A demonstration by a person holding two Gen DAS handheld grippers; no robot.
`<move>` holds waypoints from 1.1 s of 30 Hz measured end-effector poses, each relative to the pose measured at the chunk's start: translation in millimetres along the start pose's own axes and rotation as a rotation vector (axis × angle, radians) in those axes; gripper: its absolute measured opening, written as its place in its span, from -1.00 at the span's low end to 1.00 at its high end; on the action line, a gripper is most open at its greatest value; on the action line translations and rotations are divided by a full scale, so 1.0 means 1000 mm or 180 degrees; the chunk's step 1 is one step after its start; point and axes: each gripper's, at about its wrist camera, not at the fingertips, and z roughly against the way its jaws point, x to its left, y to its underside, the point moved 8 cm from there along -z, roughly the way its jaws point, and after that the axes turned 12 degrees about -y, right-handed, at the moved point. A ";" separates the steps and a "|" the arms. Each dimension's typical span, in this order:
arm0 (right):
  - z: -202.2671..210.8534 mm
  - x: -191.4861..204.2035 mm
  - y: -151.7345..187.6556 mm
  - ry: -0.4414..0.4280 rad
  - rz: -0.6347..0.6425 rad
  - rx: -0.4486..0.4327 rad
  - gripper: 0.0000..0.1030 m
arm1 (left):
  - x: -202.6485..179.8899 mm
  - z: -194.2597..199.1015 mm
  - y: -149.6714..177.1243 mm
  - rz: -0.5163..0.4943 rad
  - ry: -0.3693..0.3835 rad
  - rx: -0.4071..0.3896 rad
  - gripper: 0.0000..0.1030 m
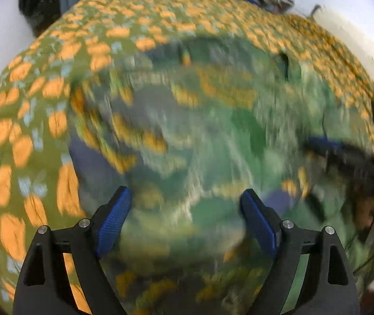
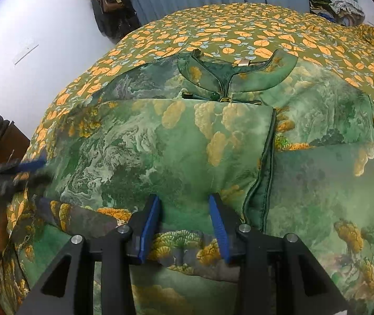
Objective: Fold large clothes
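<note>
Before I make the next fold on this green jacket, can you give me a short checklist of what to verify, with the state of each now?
1. Right claw has the jacket between its pads: ok, a padded fold sits between them; how firm the grip is, cannot tell.
2. Left claw free of fabric: ok, its jaws stand wide with nothing pinched.
3. Left wrist view sharp enough to aim: not ok, it is blurred.
4. Sleeve folded across the chest lies flat: ok in the right wrist view.
5. Collar unburied at the far end: ok.
6. Jacket wholly on the floral bedspread: cannot tell, the near hem is hidden.
</note>
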 end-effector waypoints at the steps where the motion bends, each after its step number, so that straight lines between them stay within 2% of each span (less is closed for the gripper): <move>1: -0.001 0.000 0.000 0.0016 0.0010 0.0008 -0.25 | 0.000 -0.004 0.002 0.0030 -0.0004 -0.0016 0.69; 7: -0.002 0.002 -0.001 0.0141 0.0047 0.0037 -0.25 | -0.007 -0.003 0.001 0.0019 -0.0296 -0.0172 0.74; 9: 0.002 0.002 0.000 0.0143 0.0006 0.0019 -0.25 | -0.005 0.009 0.007 0.0120 -0.0270 -0.0144 0.76; 12: 0.020 0.006 0.004 0.0118 -0.0059 -0.0033 -0.20 | -0.008 0.034 0.032 0.0035 -0.0196 -0.0034 0.82; 14: 0.043 0.013 0.012 0.0073 -0.0072 -0.0103 -0.20 | -0.009 0.052 0.061 0.0052 0.0015 0.0116 0.82; 15: 0.054 0.016 0.016 0.0074 -0.0047 -0.0132 -0.18 | -0.004 0.064 0.075 0.0089 0.0040 0.0105 0.82; 17: 0.083 0.023 0.031 0.0163 0.0040 -0.0201 0.20 | 0.001 0.087 0.097 0.0162 0.0097 0.0082 0.82; 18: 0.100 0.028 0.041 0.0192 0.0101 -0.0254 0.24 | 0.004 0.099 0.106 0.0211 0.0117 0.0057 0.82; 20: 0.126 0.034 0.062 0.0226 0.0232 -0.0301 0.25 | 0.008 0.116 0.119 0.0288 0.0157 0.0009 0.83; 22: 0.155 0.038 0.088 0.0266 0.0326 -0.0314 0.25 | 0.014 0.130 0.128 0.0358 0.0083 -0.0055 0.86; 25: 0.191 0.029 0.122 0.0292 0.0216 -0.0335 0.26 | 0.026 0.127 0.135 0.0455 -0.0026 -0.0046 0.90; 28: 0.226 0.004 0.151 0.0375 -0.0086 -0.0332 0.27 | 0.037 0.109 0.152 0.0578 0.0049 0.0225 0.90; 33: 0.283 -0.061 0.205 0.0698 -0.0558 -0.0145 0.29 | 0.021 0.091 0.174 0.0517 0.0408 0.0560 0.90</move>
